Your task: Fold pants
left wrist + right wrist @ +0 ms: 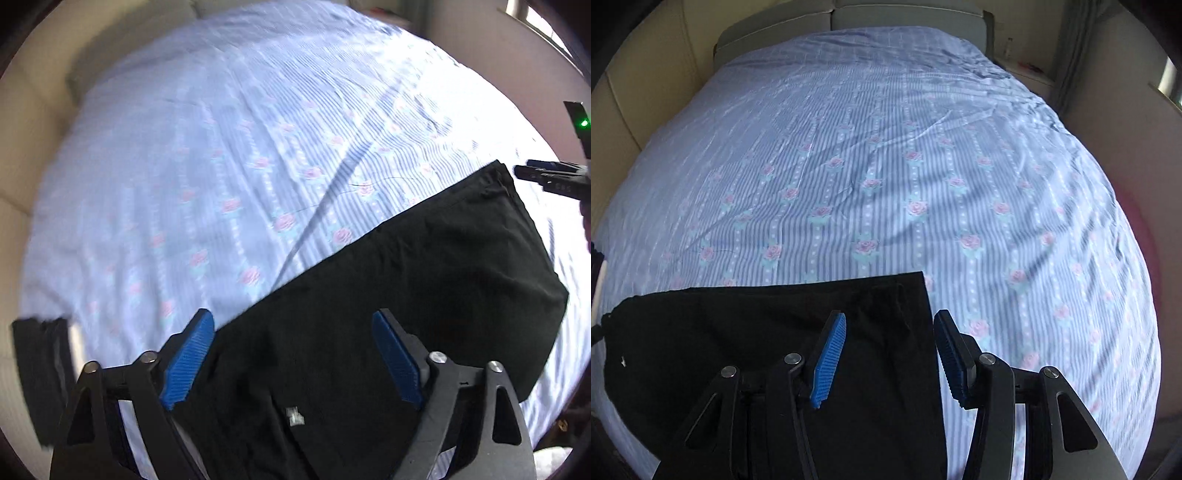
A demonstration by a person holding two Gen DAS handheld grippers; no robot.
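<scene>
Our left gripper [293, 360] hangs spread wide over the folded black fabric pants [406, 295], gripping nothing. Our right gripper [890, 356] is likewise released, straddling the pants' [775, 350] right edge. They lie at the near edge of the blue striped, rose-printed bedsheet [886, 166], which stretches bare to the grey headboard [908, 14].

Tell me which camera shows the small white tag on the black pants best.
Left wrist: the small white tag sits large, between the open left gripper fingers, on the black fabric pants. Right wrist shows it as a tiny speck near the frame's left edge.
</scene>
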